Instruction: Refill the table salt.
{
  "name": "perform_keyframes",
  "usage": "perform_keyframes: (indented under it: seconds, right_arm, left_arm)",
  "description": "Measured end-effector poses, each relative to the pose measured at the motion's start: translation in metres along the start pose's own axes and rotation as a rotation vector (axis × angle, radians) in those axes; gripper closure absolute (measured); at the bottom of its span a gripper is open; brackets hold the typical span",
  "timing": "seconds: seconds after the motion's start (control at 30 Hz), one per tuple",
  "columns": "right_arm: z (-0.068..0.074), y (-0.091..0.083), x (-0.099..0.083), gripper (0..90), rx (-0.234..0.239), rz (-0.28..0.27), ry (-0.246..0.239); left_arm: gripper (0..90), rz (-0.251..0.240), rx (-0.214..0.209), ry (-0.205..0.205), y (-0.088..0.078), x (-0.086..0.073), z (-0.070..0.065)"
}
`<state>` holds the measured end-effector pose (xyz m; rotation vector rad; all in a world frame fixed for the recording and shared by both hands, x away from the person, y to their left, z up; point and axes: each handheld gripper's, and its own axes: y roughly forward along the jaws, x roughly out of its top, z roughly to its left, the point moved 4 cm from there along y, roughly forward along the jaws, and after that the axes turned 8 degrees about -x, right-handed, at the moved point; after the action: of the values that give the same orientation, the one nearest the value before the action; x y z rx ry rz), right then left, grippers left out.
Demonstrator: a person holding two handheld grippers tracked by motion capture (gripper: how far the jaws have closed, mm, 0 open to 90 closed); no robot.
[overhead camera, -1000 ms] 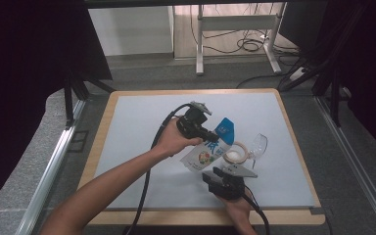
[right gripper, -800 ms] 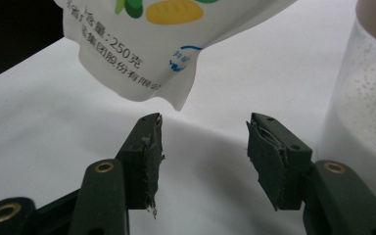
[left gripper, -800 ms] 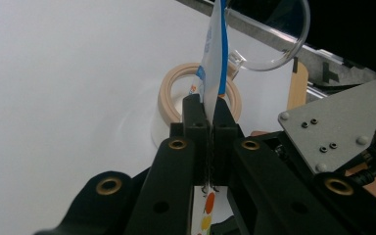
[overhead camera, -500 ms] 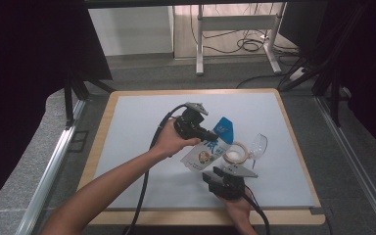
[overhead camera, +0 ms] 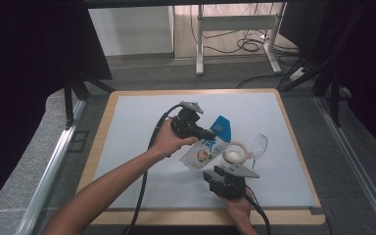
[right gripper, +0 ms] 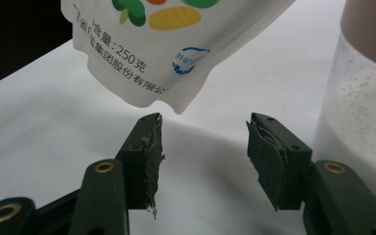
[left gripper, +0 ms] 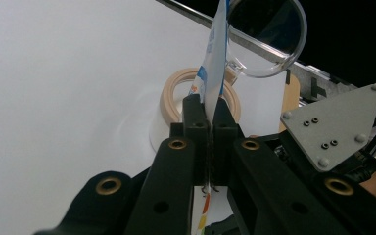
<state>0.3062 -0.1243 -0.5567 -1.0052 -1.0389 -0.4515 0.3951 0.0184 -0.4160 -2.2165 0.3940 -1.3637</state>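
The left tongs (overhead camera: 209,134) pinch the thin edge of a soft bag (overhead camera: 206,152) and hold it up above the table (overhead camera: 127,127), tipped toward a plastic jar (overhead camera: 236,154) at its 3 o'clock. The right tongs (right gripper: 203,147) sit half open with nothing in them, right under the bag's bottom corner. The bag looks floppy, smooth and likely slippery. A good place to grab is that low corner. A clear cup (overhead camera: 257,145) lies beside the jar.

Pouch (overhead camera: 207,149) in left claw (overhead camera: 210,134) tilted marginally lower toward jar (overhead camera: 235,154).
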Motion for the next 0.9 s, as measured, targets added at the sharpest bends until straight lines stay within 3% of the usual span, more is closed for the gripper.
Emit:
perform_keyframes:
  seconds: [0.4,0.63,0.9]
  right_arm:
    - [-0.001,0.000,0.000,47.5,0.001,0.003,0.002]
    - [-0.001,0.000,0.000,47.5,0.002,0.000,-0.001]
    - [-0.001,0.000,0.001,47.5,0.004,-0.008,0.003]
  left_arm:
    - [89.7,-0.069,0.002,-0.029,-0.017,-0.011,0.006]
    - [89.7,-0.121,0.018,-0.058,-0.033,-0.025,0.019]
    - [89.7,-0.196,0.090,-0.094,-0.062,-0.045,0.040]
